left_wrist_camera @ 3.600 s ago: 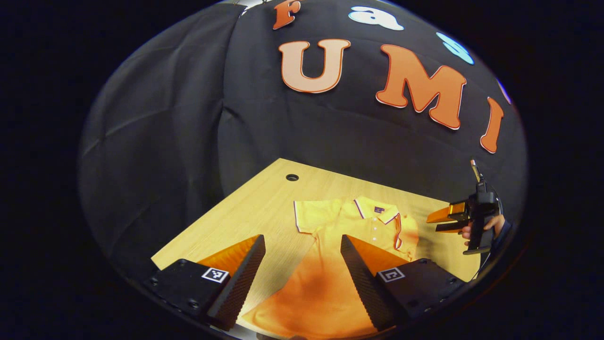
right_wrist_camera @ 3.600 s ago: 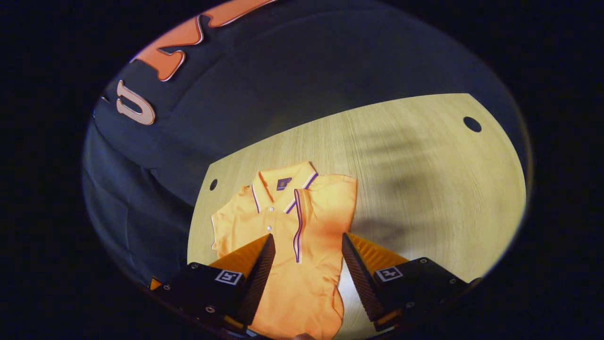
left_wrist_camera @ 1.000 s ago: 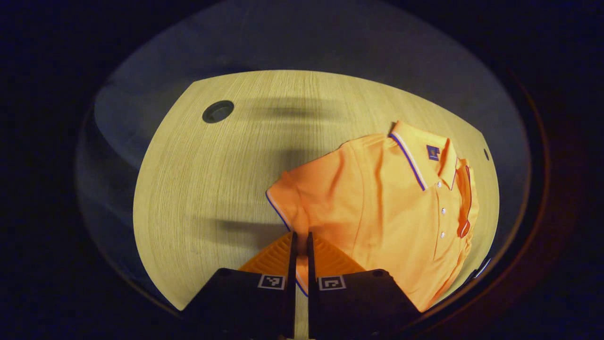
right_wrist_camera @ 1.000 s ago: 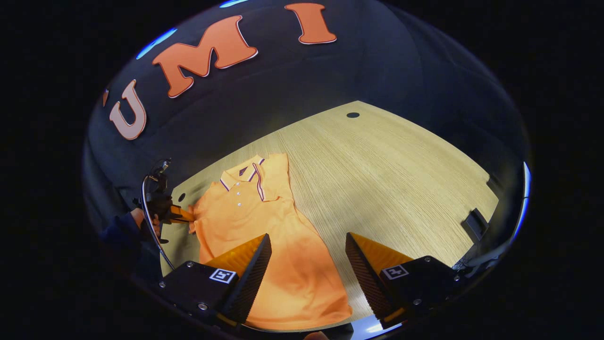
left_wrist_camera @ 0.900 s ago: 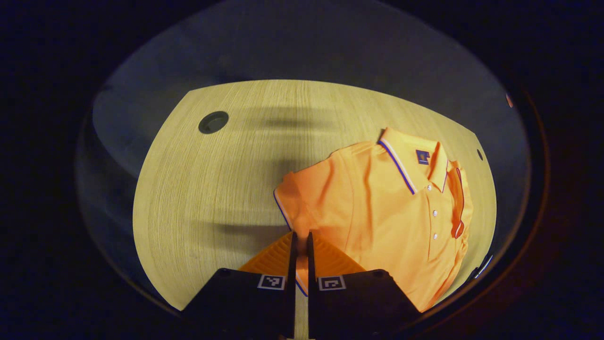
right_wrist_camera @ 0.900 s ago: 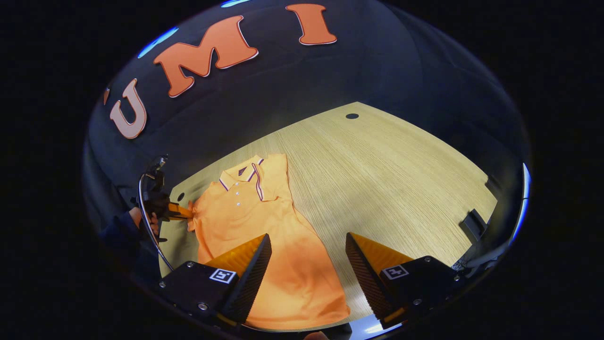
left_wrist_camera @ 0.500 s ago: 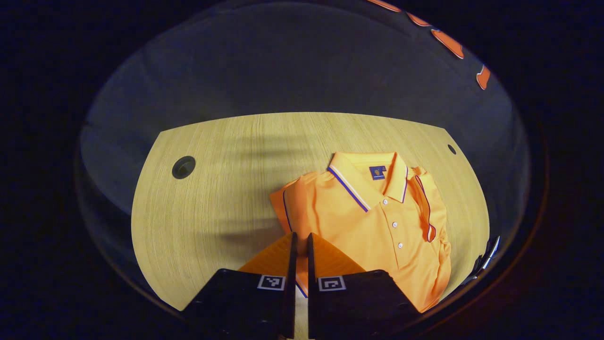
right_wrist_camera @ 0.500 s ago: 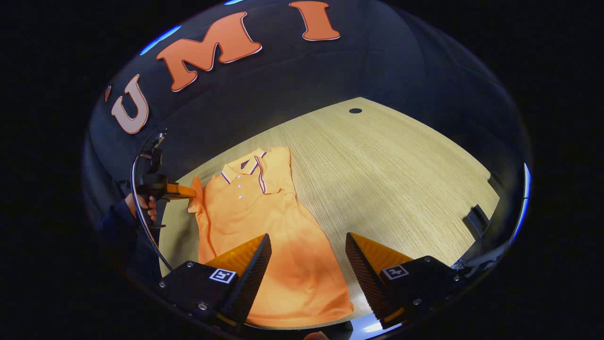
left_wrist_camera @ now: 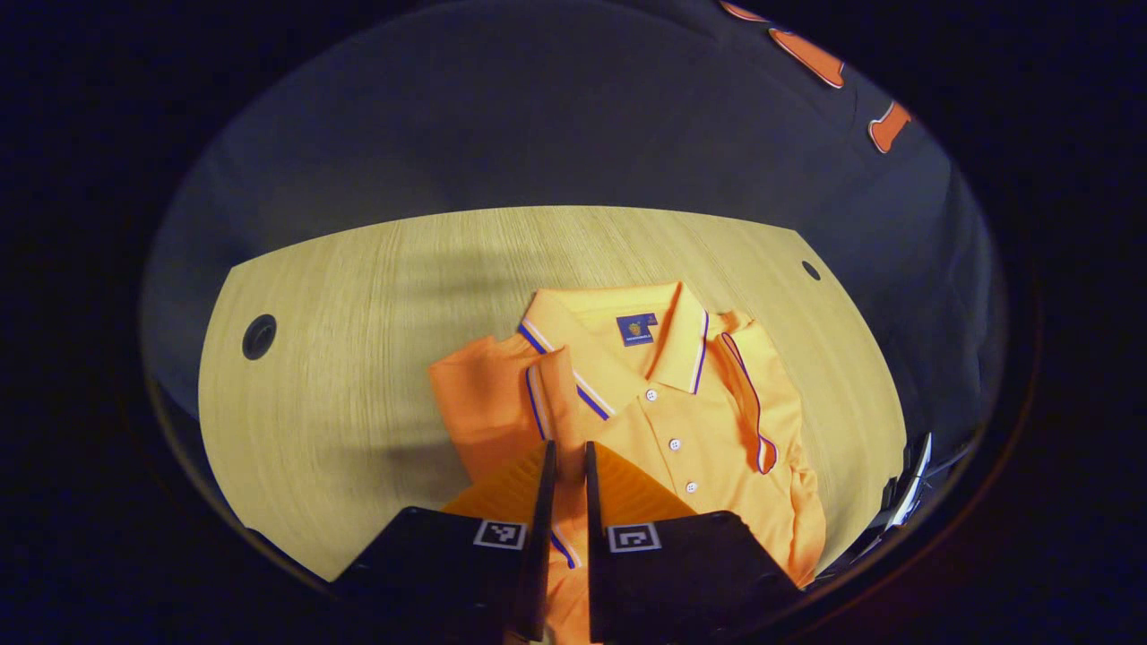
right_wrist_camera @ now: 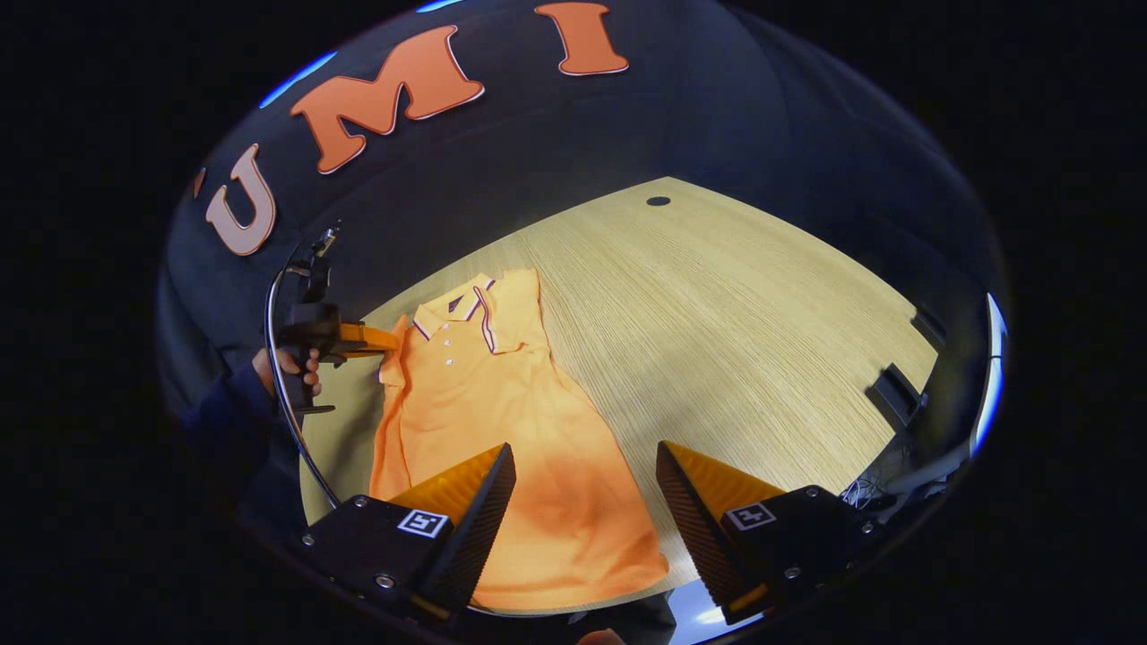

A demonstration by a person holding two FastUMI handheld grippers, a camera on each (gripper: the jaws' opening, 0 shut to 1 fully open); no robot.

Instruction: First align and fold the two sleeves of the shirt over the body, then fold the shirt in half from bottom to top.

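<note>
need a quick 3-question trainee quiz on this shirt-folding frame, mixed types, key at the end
1. True or false: the left gripper is shut on a sleeve of the orange polo shirt.
2. Multiple choice: the right gripper is (a) clamped on the collar, (b) open over the shirt's lower part, with nothing between its fingers pressed, (c) shut on the hem.
3. Short answer: where does the other sleeve lie, and on what does the shirt rest?

Key
1. True; both fingers press the trimmed sleeve edge.
2. b
3. Already folded over the body beside the button placket; the shirt rests on the wooden table.
</note>
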